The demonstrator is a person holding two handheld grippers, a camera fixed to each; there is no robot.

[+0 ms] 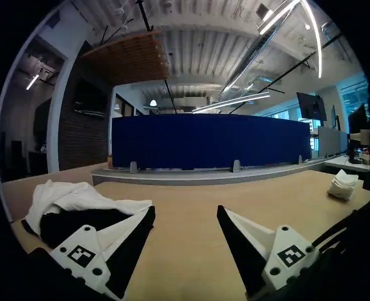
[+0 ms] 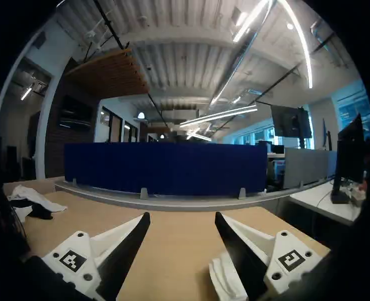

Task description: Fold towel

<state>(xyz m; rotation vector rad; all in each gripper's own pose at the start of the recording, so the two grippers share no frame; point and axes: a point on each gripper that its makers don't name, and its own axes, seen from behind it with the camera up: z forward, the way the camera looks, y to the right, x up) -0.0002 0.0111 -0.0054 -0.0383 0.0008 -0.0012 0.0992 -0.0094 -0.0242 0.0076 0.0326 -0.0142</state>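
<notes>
A crumpled heap of white and black towels (image 1: 74, 205) lies on the wooden table (image 1: 195, 200) at the left of the left gripper view, just beyond my left gripper's left finger. My left gripper (image 1: 186, 214) is open with nothing between its fingers. A folded white towel (image 1: 343, 184) sits at the far right of that table. In the right gripper view my right gripper (image 2: 181, 220) is open and holds nothing; a folded white towel (image 2: 226, 273) lies under its right finger. The crumpled heap (image 2: 30, 200) shows far left there.
A blue partition (image 1: 210, 140) on a grey ledge runs along the table's far edge. Desks with monitors (image 2: 349, 155) stand to the right. Bare wooden tabletop (image 2: 180, 251) stretches between the heap and the folded towel.
</notes>
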